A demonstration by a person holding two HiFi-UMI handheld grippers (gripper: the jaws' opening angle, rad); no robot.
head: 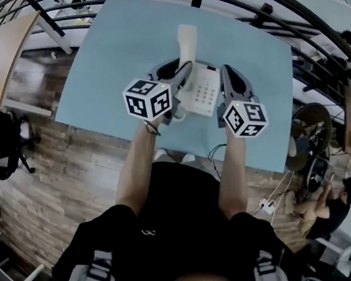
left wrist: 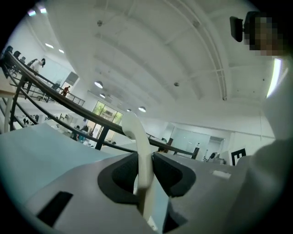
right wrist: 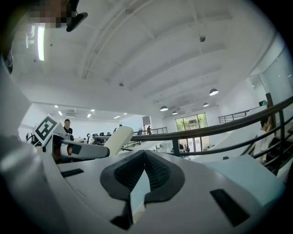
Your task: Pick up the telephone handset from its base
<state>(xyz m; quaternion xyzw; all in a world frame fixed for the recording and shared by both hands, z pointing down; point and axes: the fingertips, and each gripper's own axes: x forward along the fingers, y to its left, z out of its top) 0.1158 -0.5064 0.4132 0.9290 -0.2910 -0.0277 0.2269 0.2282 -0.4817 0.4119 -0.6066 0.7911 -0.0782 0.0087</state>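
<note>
1. Person's black shirt [head: 173, 231] is filling the bottom of the head view, with both forearms reaching out over the light blue table [head: 100, 63].
2. Handset [head: 186, 41] is pointing away from the person. Its long axis is running pretty much in line with the left gripper [head: 177, 73], and the far end is sticking out well past the jaw tips.
3. It's hanging over the left edge of the white phone base [head: 205, 92], not lying in the cradle.
4. Left gripper [left wrist: 145, 157] is pinching the handset [left wrist: 139, 146] down low. In its own view both dark pads are pressing on the white shaft, and the rounded end is curling off to the left.
5. Right gripper [head: 231, 77] is holding nothing and hovering just right of the base. In its own view the right gripper [right wrist: 144, 157] is showing jaws pressed together at the tips, with the handset [right wrist: 118, 139] peeking in on the left.
</note>
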